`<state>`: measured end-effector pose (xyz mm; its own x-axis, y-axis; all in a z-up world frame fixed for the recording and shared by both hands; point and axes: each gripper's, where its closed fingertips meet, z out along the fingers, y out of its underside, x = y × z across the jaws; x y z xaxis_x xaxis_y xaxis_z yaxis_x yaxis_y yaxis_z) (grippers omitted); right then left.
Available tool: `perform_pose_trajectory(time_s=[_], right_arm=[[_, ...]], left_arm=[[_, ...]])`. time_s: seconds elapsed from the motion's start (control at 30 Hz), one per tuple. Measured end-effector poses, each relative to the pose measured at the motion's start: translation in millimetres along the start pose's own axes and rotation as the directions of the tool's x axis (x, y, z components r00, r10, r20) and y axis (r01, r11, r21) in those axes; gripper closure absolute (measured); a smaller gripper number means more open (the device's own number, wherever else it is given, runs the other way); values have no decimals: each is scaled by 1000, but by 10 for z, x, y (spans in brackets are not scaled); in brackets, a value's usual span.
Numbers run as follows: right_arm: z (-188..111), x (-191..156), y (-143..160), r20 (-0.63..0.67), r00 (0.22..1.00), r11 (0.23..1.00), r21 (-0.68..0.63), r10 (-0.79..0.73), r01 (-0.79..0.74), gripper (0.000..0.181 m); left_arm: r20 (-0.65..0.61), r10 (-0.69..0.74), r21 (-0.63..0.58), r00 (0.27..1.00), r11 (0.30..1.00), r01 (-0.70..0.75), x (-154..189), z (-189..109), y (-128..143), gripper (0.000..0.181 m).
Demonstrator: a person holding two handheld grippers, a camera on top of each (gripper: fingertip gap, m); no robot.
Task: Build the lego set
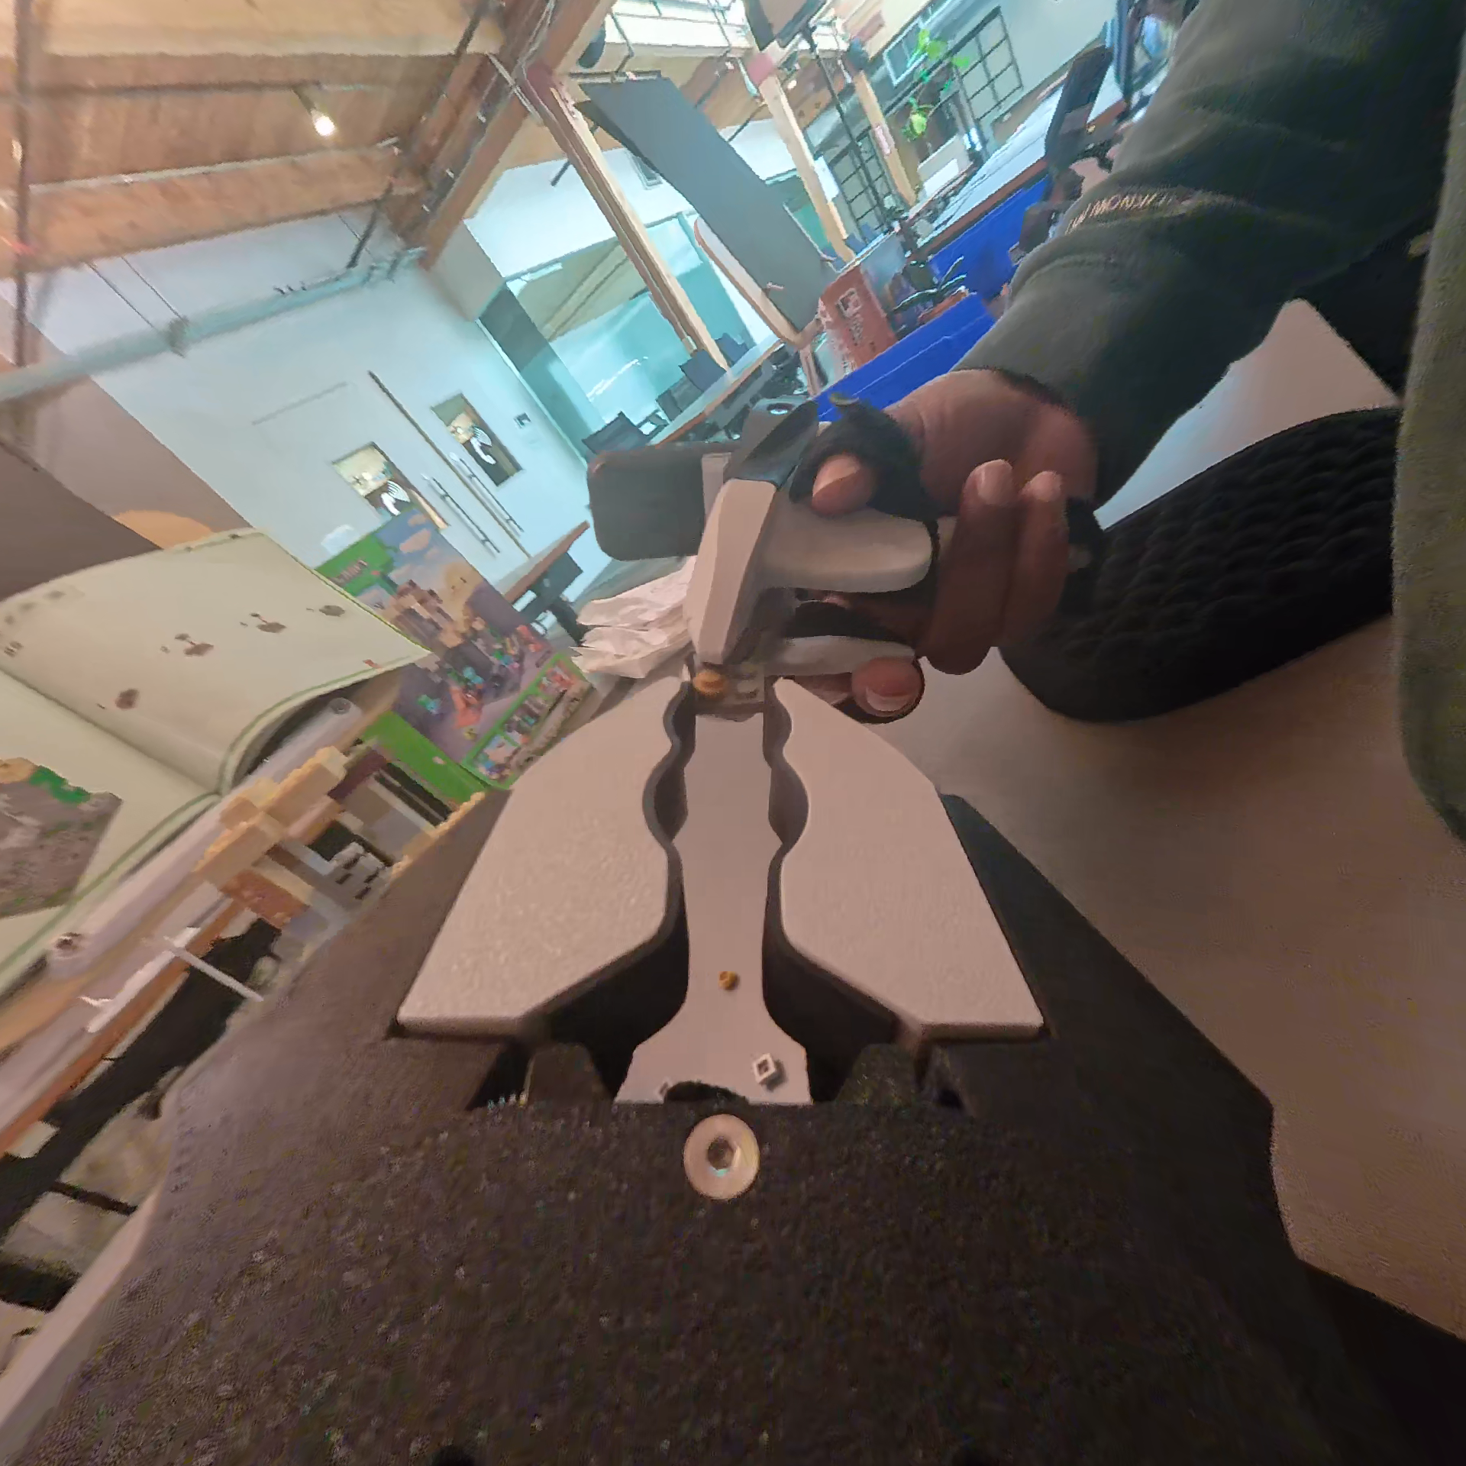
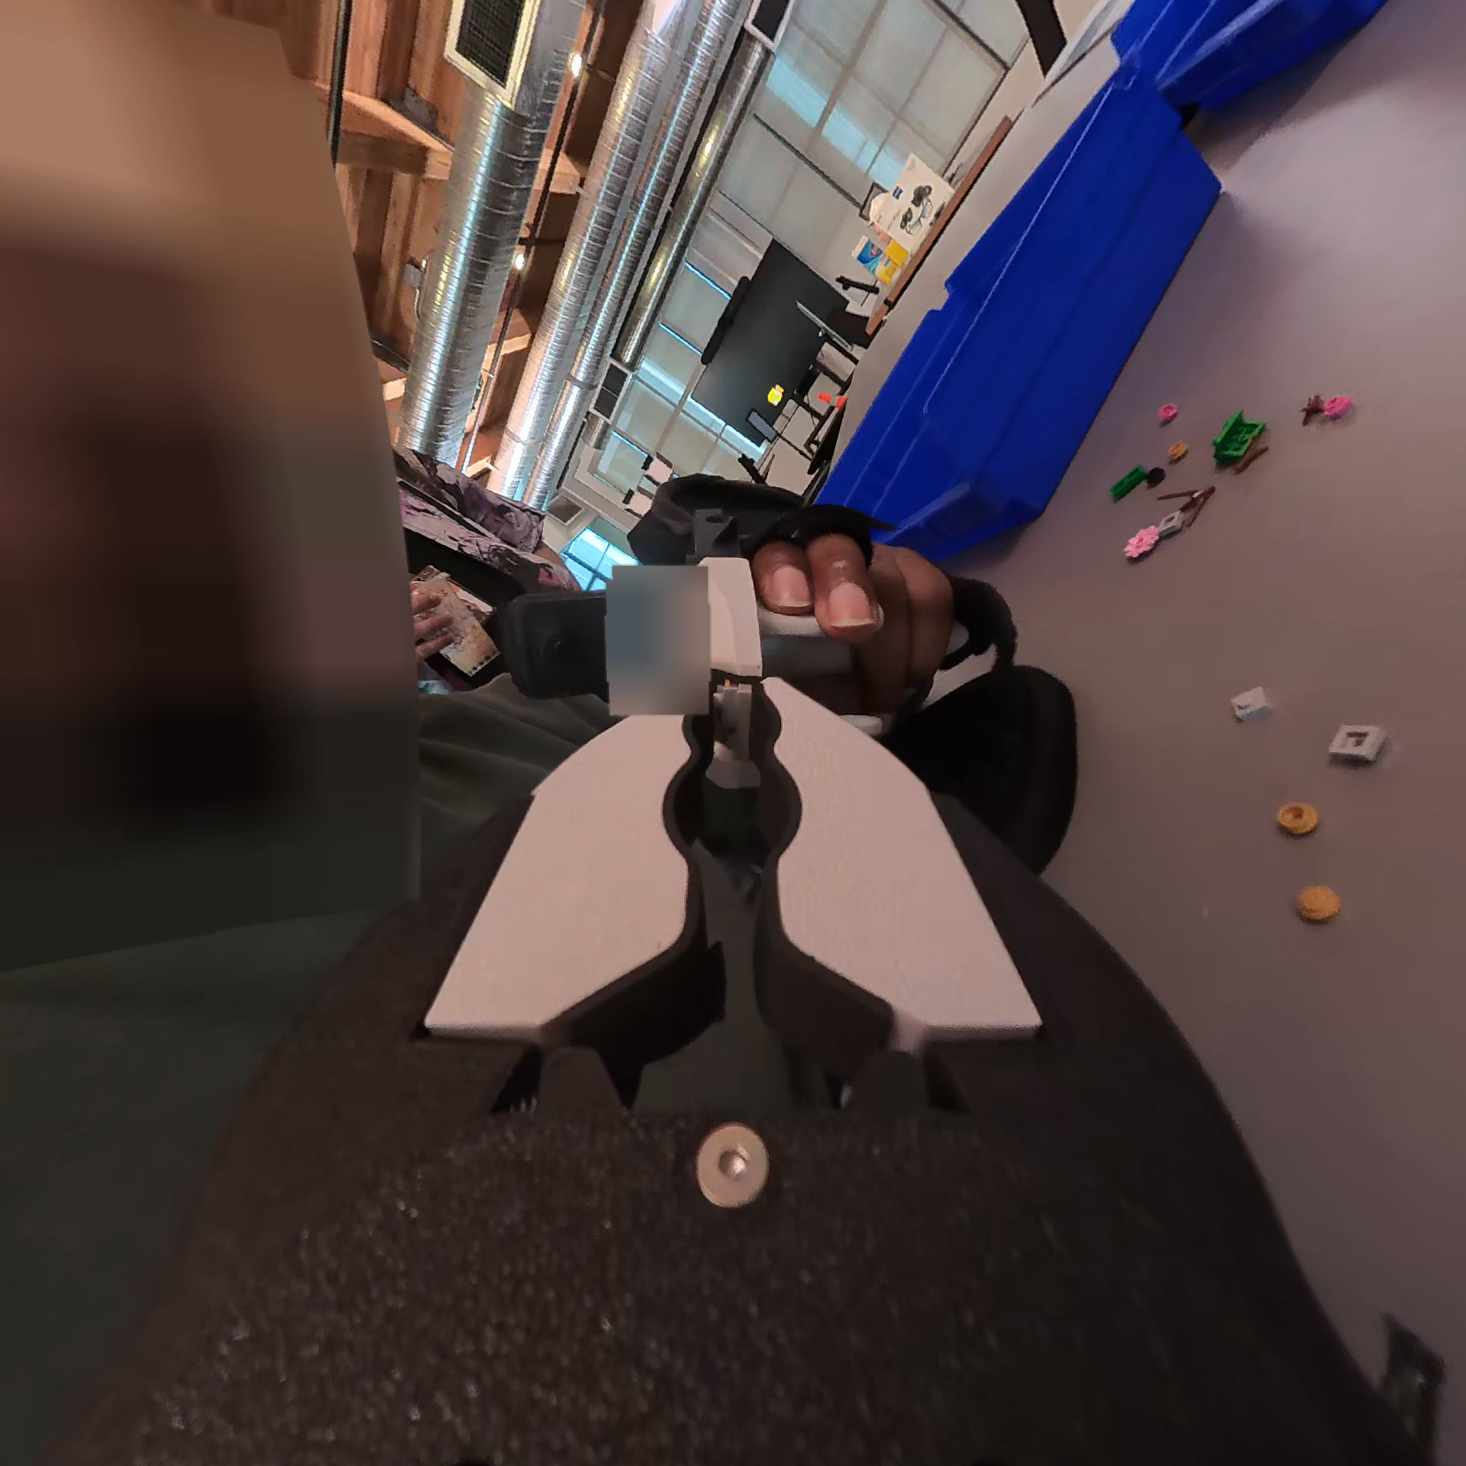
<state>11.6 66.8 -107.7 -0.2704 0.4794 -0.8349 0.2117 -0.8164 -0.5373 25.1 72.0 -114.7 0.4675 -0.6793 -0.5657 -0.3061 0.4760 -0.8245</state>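
Observation:
In the left wrist view my left gripper (image 1: pixel 728 702) is nearly closed, with a small tan round piece (image 1: pixel 708 681) and a small grey piece (image 1: pixel 747 688) at its tips. The right gripper (image 1: pixel 731 662), held by a hand, comes in from above and meets it there. In the right wrist view my right gripper (image 2: pixel 730 702) is shut on the grey piece (image 2: pixel 731 734), which lies lengthwise between its fingers. The left gripper's white body (image 2: pixel 734 615) faces it tip to tip. Both are held above the grey table (image 1: pixel 1111 873).
An open instruction booklet (image 1: pixel 159 635), the set's box (image 1: pixel 476 635), a tan partial build (image 1: pixel 270 817) and crumpled bags (image 1: pixel 642 627) lie to the left. Blue bins (image 2: pixel 1031 317) stand behind loose pieces: tan rounds (image 2: pixel 1298 819), a grey square (image 2: pixel 1356 744), green bits (image 2: pixel 1237 435), and a pink flower (image 2: pixel 1142 541). My two grippers' fingertips are within a few centimetres of each other.

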Motion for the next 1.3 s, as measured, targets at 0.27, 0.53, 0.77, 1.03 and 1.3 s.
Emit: perform_pose_trajectory(time_s=[0.27,0.53,0.77,1.03,1.3], right_arm=[[23,-45,-47,12,996,986,143,-92,89,172],[36,-34,-70,8,992,964,237,-128,122,173],[30,-14,-54,23,992,962,245,-126,116,173],[-130,-30,3,-110,907,913,-61,-408,403,167],[-155,-22,-47,-127,622,612,-411,-772,676,172]], left_arm=[[107,155,-27,982,988,-153,-44,-4,-33,166],[143,210,-53,967,977,-205,-70,-7,-28,166],[141,229,-65,963,973,-222,-57,-3,-8,165],[75,112,-24,991,994,-111,-9,26,-8,165],[24,18,-28,1000,999,-17,7,41,48,165]])
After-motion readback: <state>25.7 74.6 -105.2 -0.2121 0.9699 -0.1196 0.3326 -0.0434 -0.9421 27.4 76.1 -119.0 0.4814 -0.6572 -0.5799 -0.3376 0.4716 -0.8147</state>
